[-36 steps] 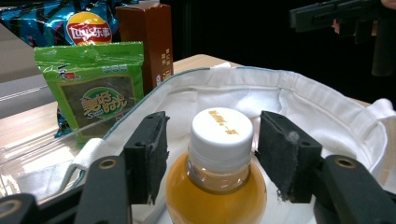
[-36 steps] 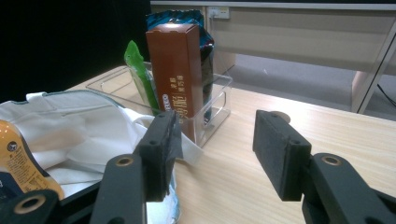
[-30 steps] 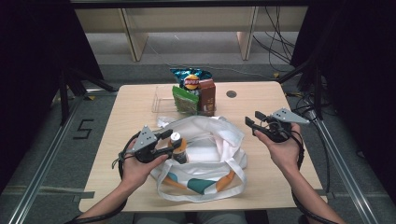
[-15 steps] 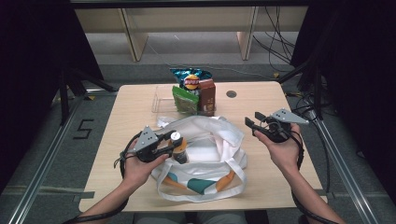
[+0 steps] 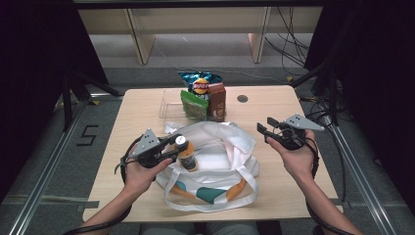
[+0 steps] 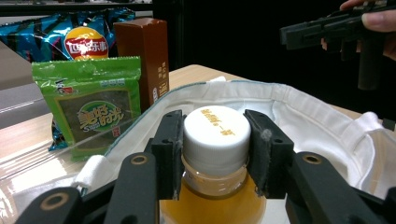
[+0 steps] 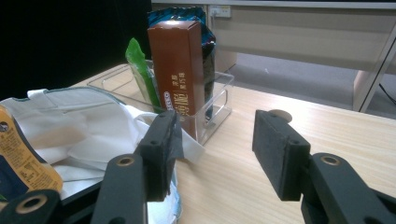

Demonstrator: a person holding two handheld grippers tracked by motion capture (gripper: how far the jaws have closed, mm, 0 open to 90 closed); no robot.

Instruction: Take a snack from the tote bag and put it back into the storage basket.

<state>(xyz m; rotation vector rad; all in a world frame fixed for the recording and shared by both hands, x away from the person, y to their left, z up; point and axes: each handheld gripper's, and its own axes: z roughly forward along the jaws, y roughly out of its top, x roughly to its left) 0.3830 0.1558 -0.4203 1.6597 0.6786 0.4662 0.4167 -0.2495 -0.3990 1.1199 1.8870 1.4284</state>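
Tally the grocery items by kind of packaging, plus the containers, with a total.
Bottles: 1, white-capped orange drink bottle
Snack bags: 2, blue chip bag, green seaweed packet
Cartons: 1, brown carton
Containers: 2, white cloth tote bag, clear plastic bin
Total: 6

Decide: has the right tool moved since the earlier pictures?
No. In the high view the right tool stands at the same spot beside the brown carton, above the table's right part, jaws open and empty.
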